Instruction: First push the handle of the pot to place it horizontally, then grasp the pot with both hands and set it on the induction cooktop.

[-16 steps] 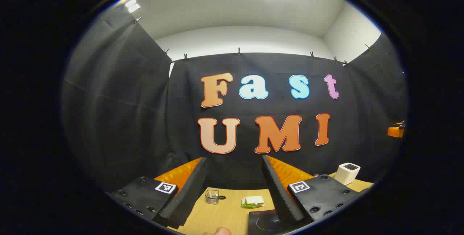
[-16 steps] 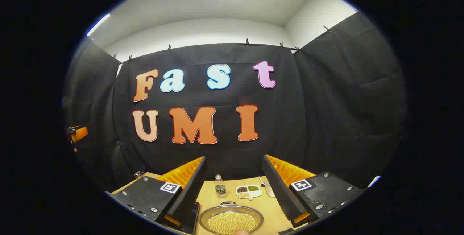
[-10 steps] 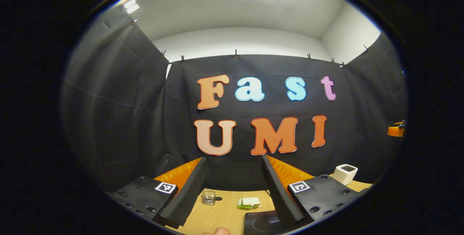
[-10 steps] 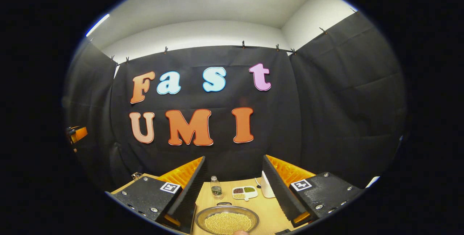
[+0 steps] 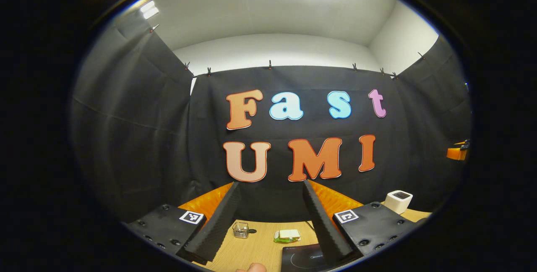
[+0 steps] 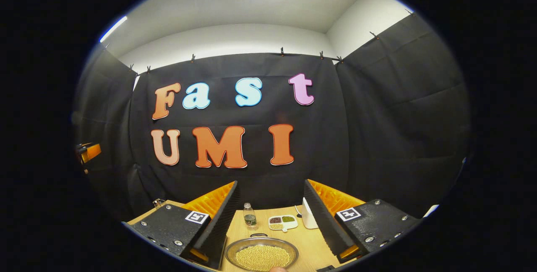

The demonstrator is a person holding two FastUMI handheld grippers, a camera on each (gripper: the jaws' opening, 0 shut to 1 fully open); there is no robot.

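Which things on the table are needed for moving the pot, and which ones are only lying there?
For the job:
- pot, with its small handle
- induction cooktop
- left gripper and right gripper, both open

Lying about:
- small bottle
- divided dish
- glass jar
- white box

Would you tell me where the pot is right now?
In the right gripper view, the pot sits on the table between the fingers, before the small bottle.

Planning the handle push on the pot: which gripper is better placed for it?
Right, probably. The pot lies on the table between the open right gripper fingers; the left gripper faces the cooktop.
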